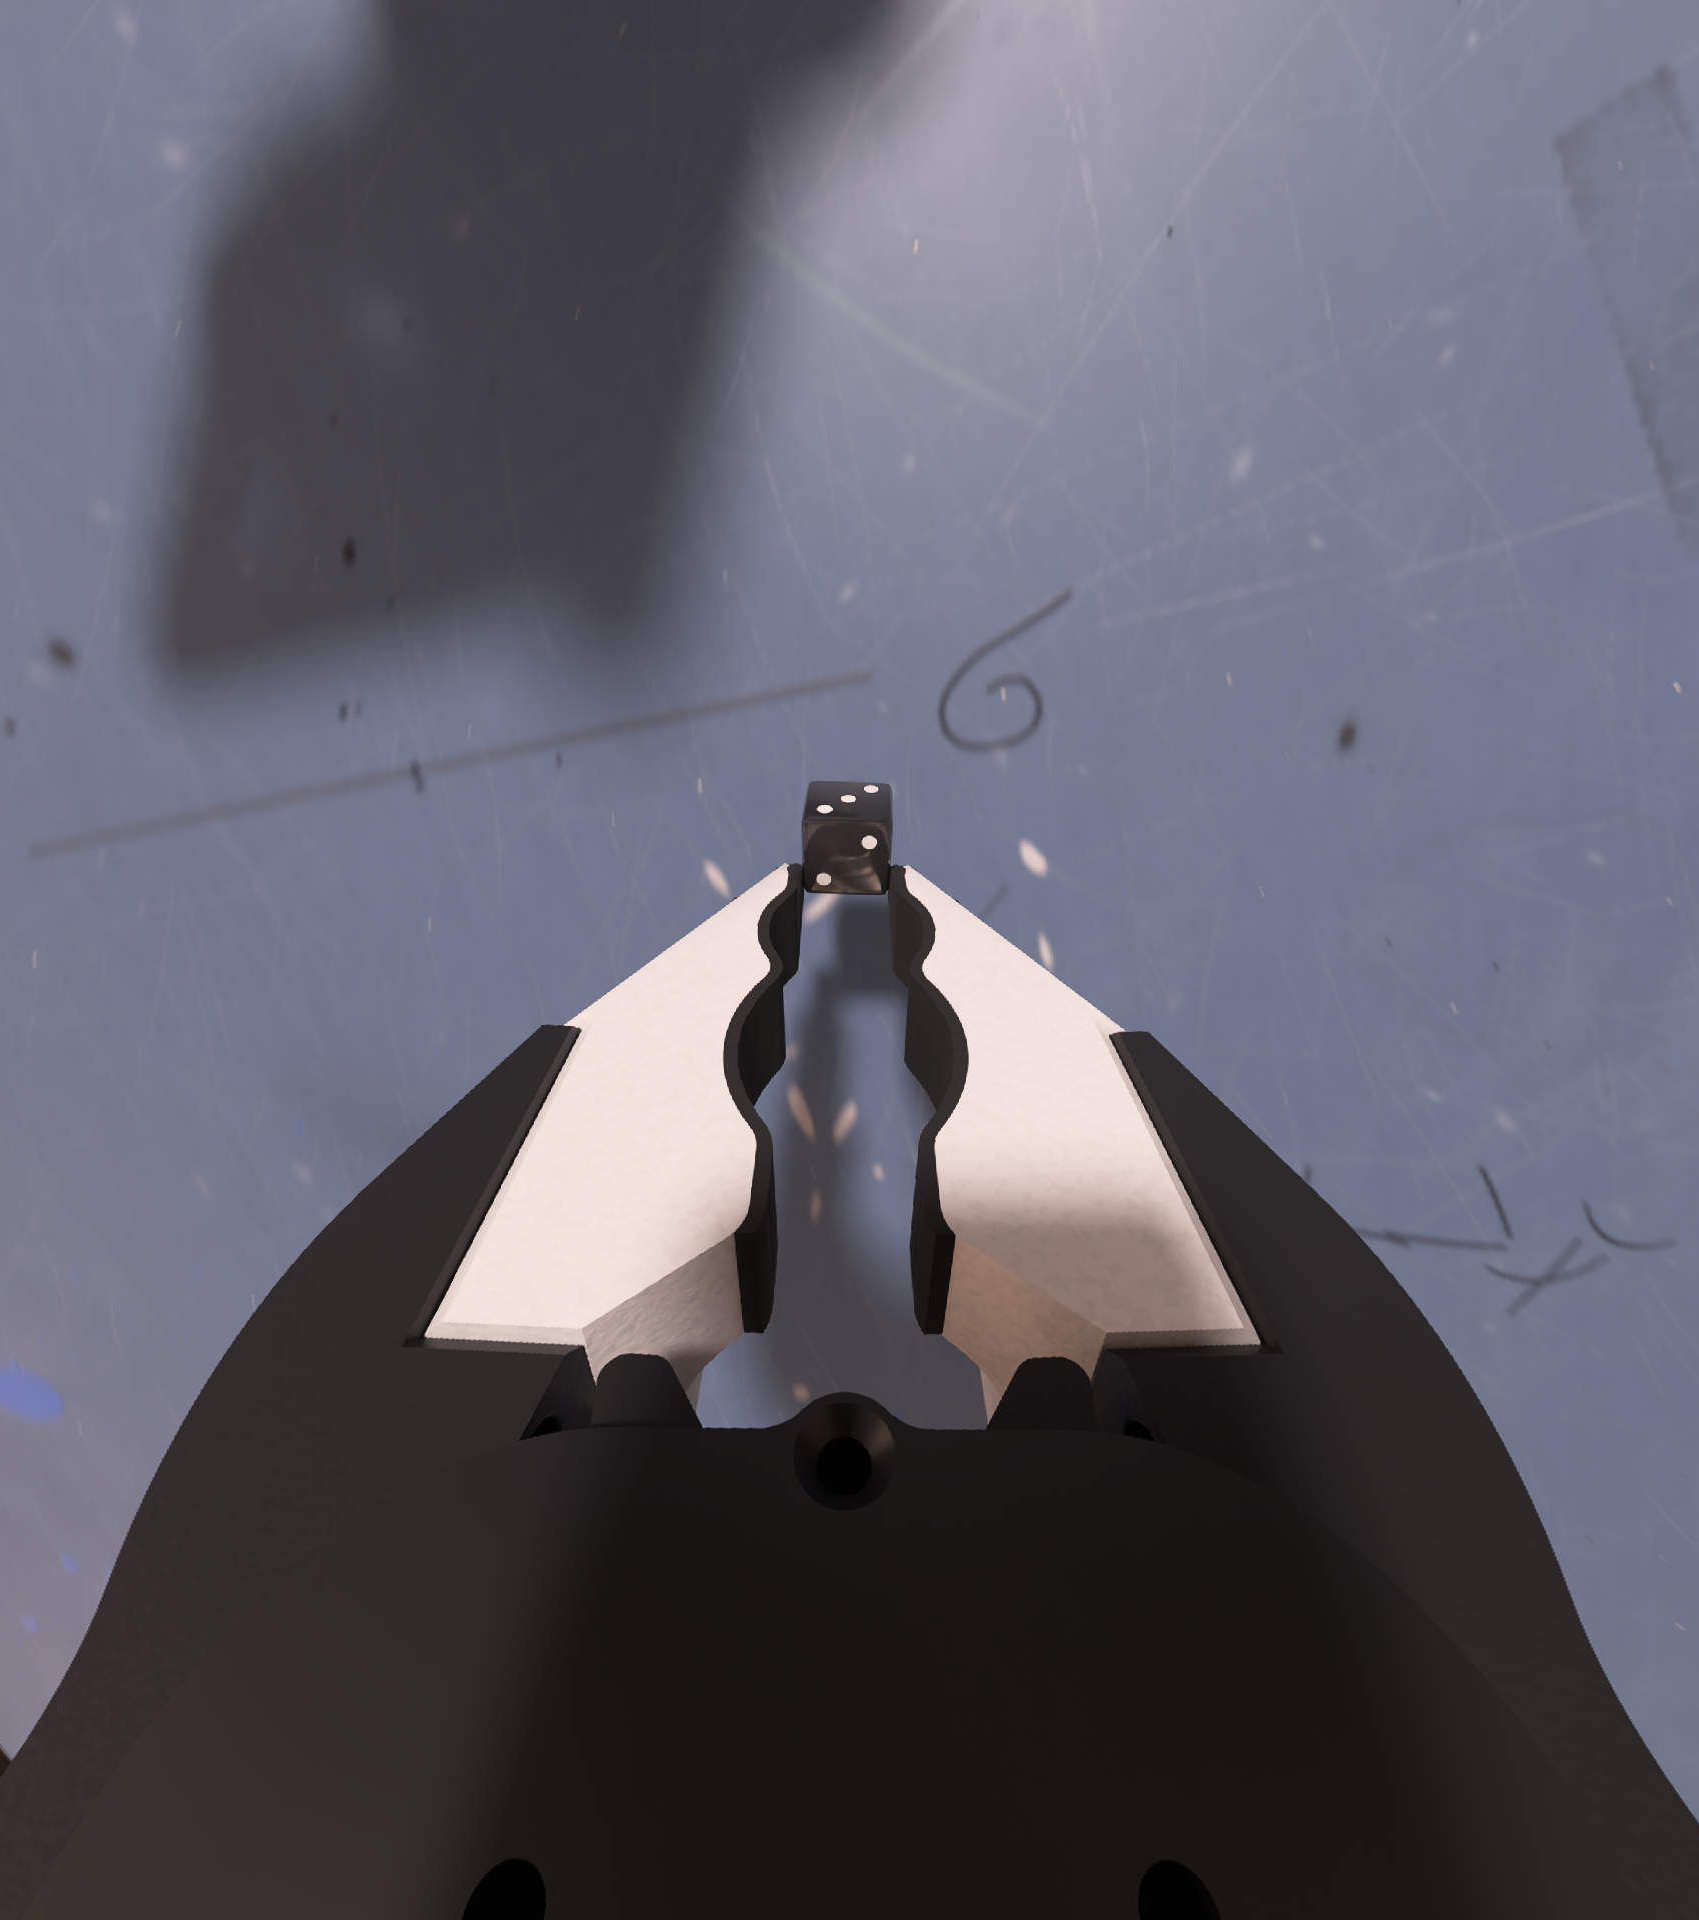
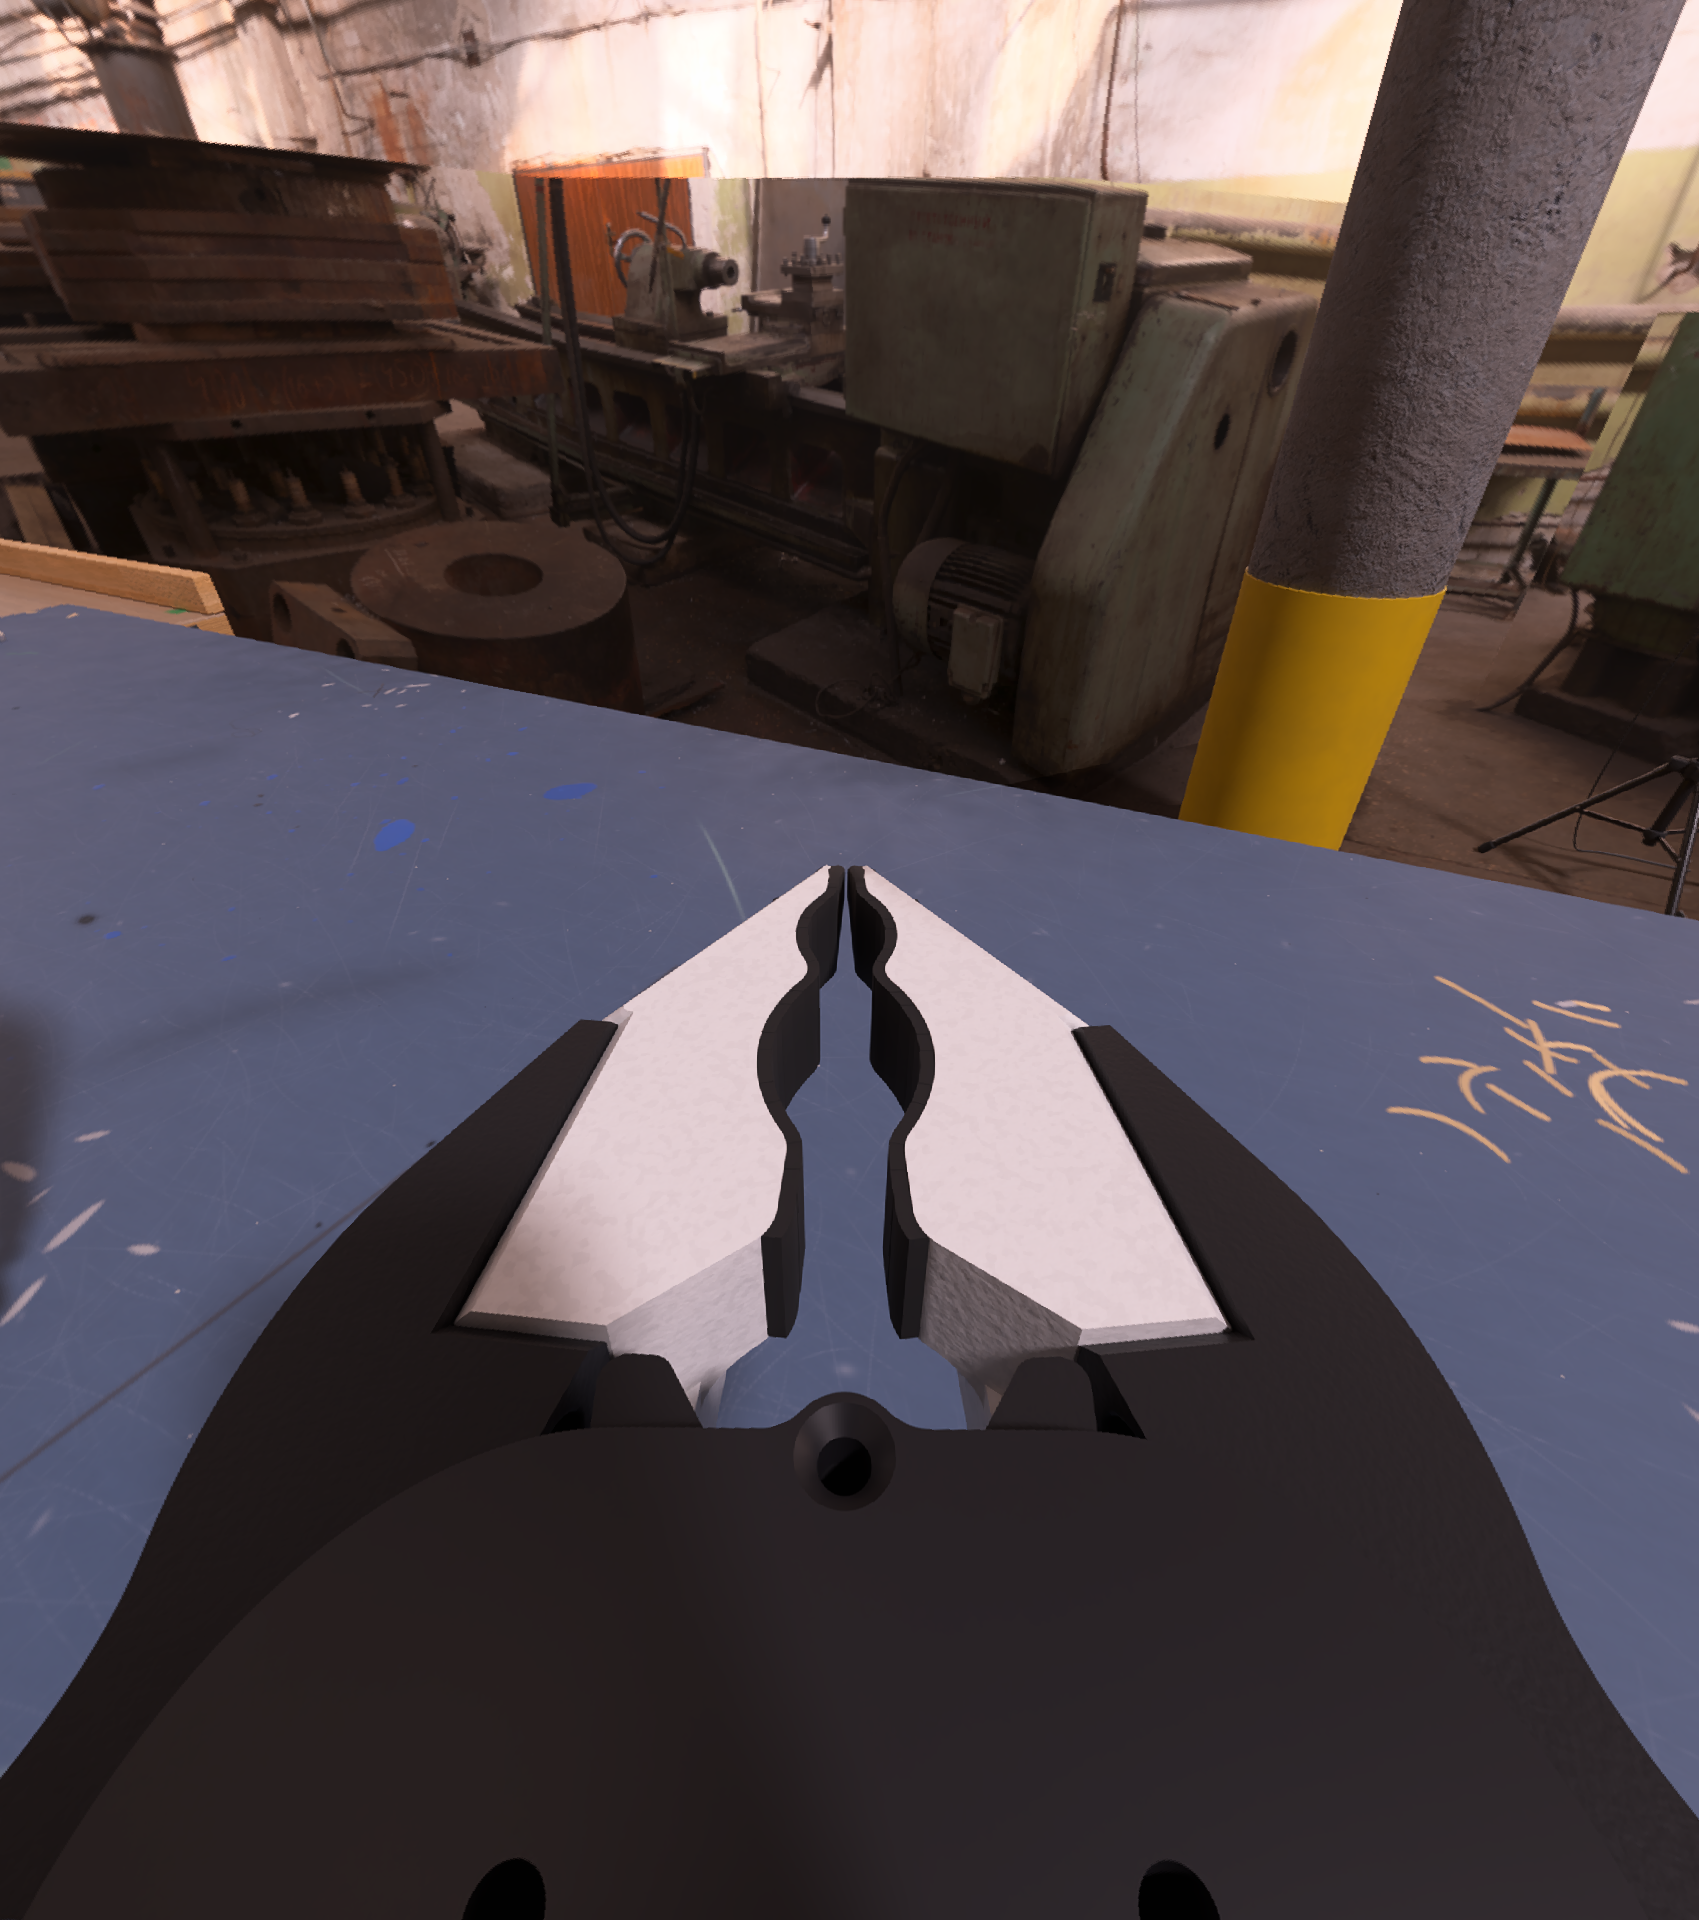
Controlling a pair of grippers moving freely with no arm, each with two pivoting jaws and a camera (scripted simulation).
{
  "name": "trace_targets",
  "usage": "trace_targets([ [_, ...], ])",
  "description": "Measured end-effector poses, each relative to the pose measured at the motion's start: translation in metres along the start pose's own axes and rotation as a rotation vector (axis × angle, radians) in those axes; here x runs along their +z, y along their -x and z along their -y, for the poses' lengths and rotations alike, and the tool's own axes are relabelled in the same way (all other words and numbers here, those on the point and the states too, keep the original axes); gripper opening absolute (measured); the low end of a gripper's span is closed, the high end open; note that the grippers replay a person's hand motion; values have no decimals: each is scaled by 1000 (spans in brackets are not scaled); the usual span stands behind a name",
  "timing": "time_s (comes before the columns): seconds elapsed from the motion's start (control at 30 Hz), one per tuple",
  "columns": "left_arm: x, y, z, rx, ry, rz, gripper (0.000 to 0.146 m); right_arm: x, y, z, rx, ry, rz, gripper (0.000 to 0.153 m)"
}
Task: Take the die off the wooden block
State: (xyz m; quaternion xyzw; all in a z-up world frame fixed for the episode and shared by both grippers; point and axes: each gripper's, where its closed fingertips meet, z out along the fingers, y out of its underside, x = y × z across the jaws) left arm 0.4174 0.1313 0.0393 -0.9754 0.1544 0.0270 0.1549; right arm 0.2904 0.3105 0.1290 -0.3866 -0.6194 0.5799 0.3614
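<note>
The left hand-held gripper (image 1: 846,878) is pinching the die (image 1: 846,837) at the very ends of its fingertips (image 1: 791,885), gripping only the lower part of the cube so that most of it stands proud beyond them. That shallow hold looks deliberate to me: with so small a thing, only the tips can close on it without the wavy black pads further back getting in the way. The die is a glossy black cube with rounded corners and white pips, and it hangs well above the bench (image 1: 1344,520), its shadow falling between the fingers. The wooden block is nowhere in either view, so I judge the die is already off it and being carried clear.

The fingers are matte white wedges lined with black scalloped rubber, set in a smooth dark body. The right hand-held gripper (image 2: 845,875) holds nothing, its tips pressed almost together, hovering idle over the bench, probably just keeping out of the way.

The bench is a worn blue sheet, scratched, paint-flecked and scribbled with chalk marks. Beyond its far edge stand old green machinery (image 2: 990,343) and a rough concrete pillar (image 2: 1447,312) with a yellow band.
</note>
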Motion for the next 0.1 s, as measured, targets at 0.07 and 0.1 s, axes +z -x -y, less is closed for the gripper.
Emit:
trace_targets([
  [0.07, 14, 3, 13, 35, 9, -19, 16, -1, -1, 1, 6, -5, -5, 0],
  [0.1, 18, 4, 16, 45, 12, -25, 16, -1, -2, 1, 6, -6, -13, 1],
])
